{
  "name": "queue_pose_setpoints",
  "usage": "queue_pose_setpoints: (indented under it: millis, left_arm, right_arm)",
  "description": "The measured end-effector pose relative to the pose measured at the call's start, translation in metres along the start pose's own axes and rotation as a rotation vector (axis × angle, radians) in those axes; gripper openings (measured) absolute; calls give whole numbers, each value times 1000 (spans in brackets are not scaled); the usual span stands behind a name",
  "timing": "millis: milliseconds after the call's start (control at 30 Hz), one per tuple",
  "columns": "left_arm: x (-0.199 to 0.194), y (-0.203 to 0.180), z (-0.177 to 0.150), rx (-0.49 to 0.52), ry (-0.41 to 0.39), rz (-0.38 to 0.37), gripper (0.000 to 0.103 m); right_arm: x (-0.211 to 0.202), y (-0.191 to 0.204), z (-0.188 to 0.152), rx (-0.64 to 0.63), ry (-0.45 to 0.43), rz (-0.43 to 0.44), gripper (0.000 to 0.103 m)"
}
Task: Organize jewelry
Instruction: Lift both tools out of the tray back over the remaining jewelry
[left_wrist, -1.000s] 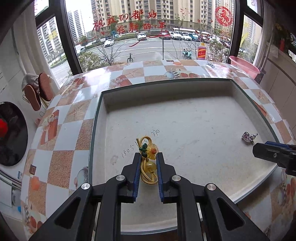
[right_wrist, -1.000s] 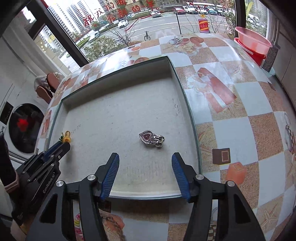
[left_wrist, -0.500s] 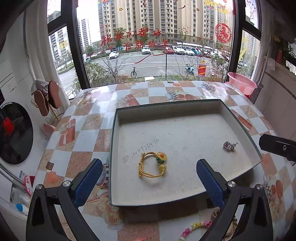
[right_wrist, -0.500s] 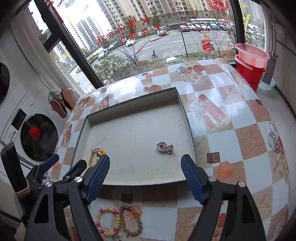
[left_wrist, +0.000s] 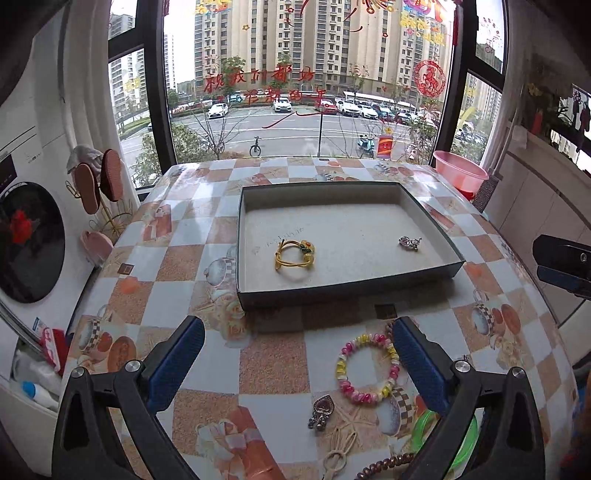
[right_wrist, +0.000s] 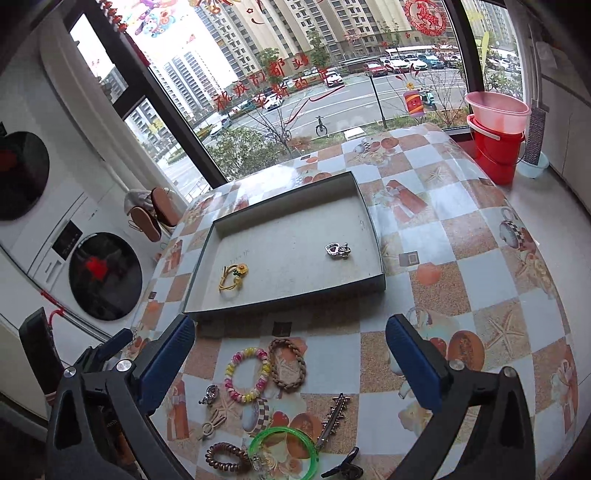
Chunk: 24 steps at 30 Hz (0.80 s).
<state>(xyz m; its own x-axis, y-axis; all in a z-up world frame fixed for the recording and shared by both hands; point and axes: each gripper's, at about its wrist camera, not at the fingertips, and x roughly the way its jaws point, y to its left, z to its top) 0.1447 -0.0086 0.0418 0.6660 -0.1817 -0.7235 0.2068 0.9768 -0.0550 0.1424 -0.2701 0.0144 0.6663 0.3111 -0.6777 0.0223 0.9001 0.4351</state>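
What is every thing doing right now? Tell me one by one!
Left hand-held gripper: open, holding nothing.
Right hand-held gripper: open, holding nothing.
Tray: on the table, holding two pieces.
Yellow hair tie: lying flat in the tray.
Silver heart charm: lying in the tray, apart from the hair tie.
Pink and yellow bead bracelet: on the table, outside the tray.
Brown braided band: on the table beside the bracelet.
Green bangle: on the table, outside the tray.

Black plastic left gripper with blue ribbed pads. Silver screws on the linkages. Same build on right gripper.
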Motion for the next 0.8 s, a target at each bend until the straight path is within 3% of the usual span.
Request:
queue_pose_setpoints:
  millis: [200, 433, 667, 800]
  left_arm:
    - [-15, 14, -47, -49, 70, -33, 103]
    - [-34, 2, -99, 9, 88, -11, 103]
    - [-37, -16, -115, 51, 118, -42, 103]
    - [-33, -17, -116, -2, 156, -77, 103]
  right_arm:
    - [-31, -6, -38, 1, -9, -69, 103]
    - [-32, -18, -93, -19, 56, -160, 103]
    - [-28, -23, -136, -53, 116, -224, 103]
    - [-26, -28, -148, -56, 128, -243, 103]
